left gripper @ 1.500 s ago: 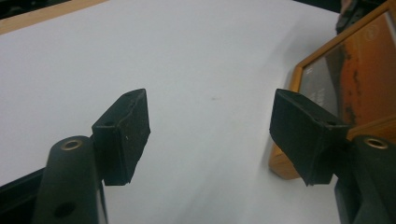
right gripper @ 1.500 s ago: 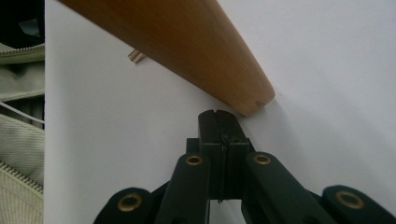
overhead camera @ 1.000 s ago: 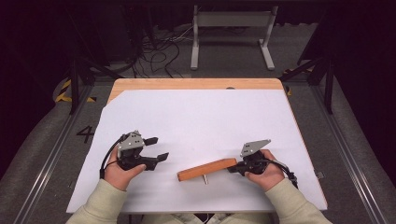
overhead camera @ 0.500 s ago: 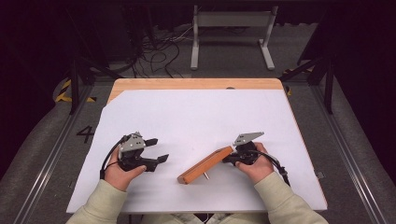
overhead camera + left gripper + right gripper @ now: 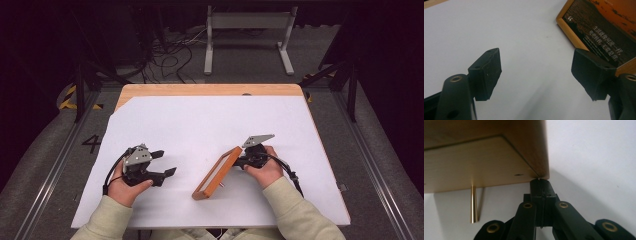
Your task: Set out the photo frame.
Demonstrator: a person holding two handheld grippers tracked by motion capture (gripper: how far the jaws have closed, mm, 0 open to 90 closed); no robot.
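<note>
Right gripper (image 5: 241,161), lower right of centre in the high view, jaws pinched together on the corner of a wooden picture frame (image 5: 217,173), tilted up off the white table sheet (image 5: 210,125); a brass peg (image 5: 474,205), probably its stand, hangs beneath. Left gripper (image 5: 163,163), lower left, jaws wide apart, holding nothing, near the frame's printed face.

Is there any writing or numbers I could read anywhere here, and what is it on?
"4": a large dark numeral on the grey floor left of the table.
Three lines of small white Chinese characters on the picture in the wooden frame, seen from the left tongs: too small and blurred to read reliably.
A small white mark above them: unclear.
Nothing else legible.
</note>
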